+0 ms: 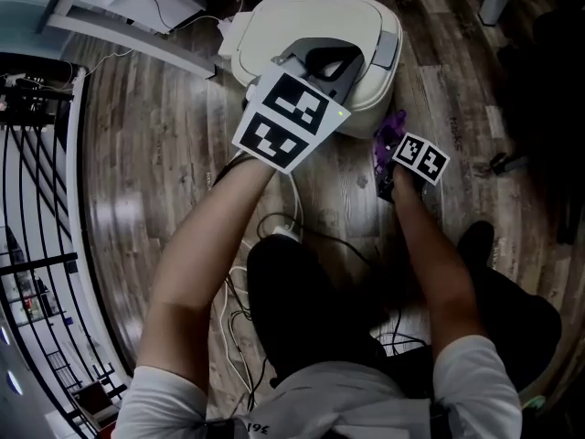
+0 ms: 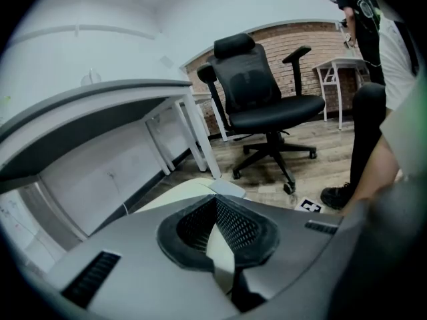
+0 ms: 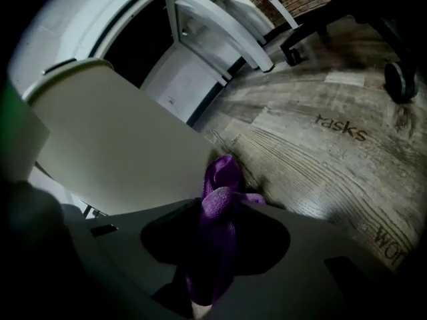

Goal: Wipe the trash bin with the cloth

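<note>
The white trash bin (image 1: 302, 35) stands on the wood floor at the top middle of the head view, lid down. My left gripper (image 1: 335, 64) lies over the lid's near part, jaws shut with nothing in them; past the left gripper (image 2: 223, 231) a strip of the cream lid (image 2: 179, 193) shows. My right gripper (image 1: 390, 144) hangs lower, beside the bin's right side, shut on a purple cloth (image 1: 391, 133). In the right gripper view the cloth (image 3: 221, 191) bunches out of the right gripper (image 3: 215, 249) close to the bin's pale wall (image 3: 127, 152); whether they touch is unclear.
A black office chair (image 2: 263, 102) and a white desk (image 2: 100, 102) stand beyond the bin. A person's dark trouser leg and shoe (image 2: 360, 145) are at the right. Cables (image 1: 274, 231) trail on the floor near my knees. A black railing (image 1: 37, 245) runs along the left.
</note>
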